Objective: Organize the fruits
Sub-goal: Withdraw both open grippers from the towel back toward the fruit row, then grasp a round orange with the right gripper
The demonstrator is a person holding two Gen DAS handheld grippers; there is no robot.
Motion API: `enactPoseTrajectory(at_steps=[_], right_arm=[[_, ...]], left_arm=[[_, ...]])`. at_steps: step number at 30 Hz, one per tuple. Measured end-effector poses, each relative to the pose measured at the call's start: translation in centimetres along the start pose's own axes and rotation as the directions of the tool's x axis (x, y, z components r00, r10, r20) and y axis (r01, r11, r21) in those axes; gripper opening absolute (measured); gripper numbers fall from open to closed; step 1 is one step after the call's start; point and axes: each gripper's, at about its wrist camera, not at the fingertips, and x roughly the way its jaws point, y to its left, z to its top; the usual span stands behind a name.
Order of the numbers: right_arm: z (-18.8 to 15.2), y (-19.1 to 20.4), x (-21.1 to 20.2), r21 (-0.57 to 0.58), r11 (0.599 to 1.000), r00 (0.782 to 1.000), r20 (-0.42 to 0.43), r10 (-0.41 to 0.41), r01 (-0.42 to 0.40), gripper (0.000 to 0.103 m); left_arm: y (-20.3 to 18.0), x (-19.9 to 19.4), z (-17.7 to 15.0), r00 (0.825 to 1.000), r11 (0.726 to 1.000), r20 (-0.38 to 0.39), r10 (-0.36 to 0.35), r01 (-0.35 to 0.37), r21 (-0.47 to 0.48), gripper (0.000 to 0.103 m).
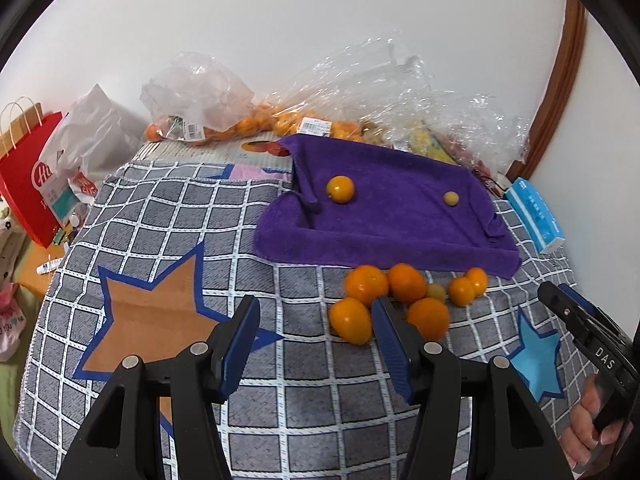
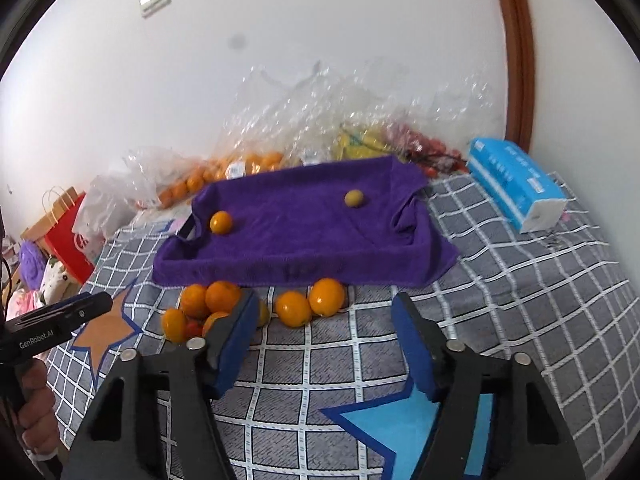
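A red paper bag [image 1: 30,184] stands at far left beside the checked cloth [image 1: 168,216]. The left gripper [image 1: 316,322] hangs over the cloth, jaws parted and empty. Just beyond, a cluster of oranges [image 1: 366,286] lies against the front edge of a purple towel [image 1: 400,220], which carries one orange [image 1: 340,189] and a smaller, possibly greenish fruit [image 1: 451,198]. The right gripper [image 2: 324,326] is also parted, gripping nothing. A blue tissue pack [image 2: 516,184] sits rightmost.

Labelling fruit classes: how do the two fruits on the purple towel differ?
The left fruit is larger, the right fruit smaller. Left is bright orange and glossy; right is dull yellow-green. Left sits by the towel's raised left edge, right farther back. Both are round, loose and untouched.
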Motion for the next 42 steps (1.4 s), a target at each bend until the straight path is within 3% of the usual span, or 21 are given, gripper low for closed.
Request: enactPoseTrajectory(at_steps=[11, 36, 42], right_arm=[[-0.6, -0.2, 3.7, -0.028, 1.0, 0.997, -0.077, -0.009, 0.007, 0.043], [1.0, 0.0, 10.0, -0.038, 0.999, 0.989, -0.144, -0.025, 0.02, 0.03], [0.8, -0.5, 9.5, -0.046, 0.999, 0.99, -0.143, -0.014, 0.007, 0.03]], left_arm=[[1.7, 2.9, -0.3, 0.998, 0.999, -0.057, -0.026, 0.024, -0.038, 0.056], [4.1, 6.0, -2.0, 0.99, 0.994, -0.136, -0.031, 0.017, -0.103, 0.056], [3.8, 6.5, -1.8, 0.987, 0.994, -0.15, -0.053, 0.037, -0.105, 0.056]])
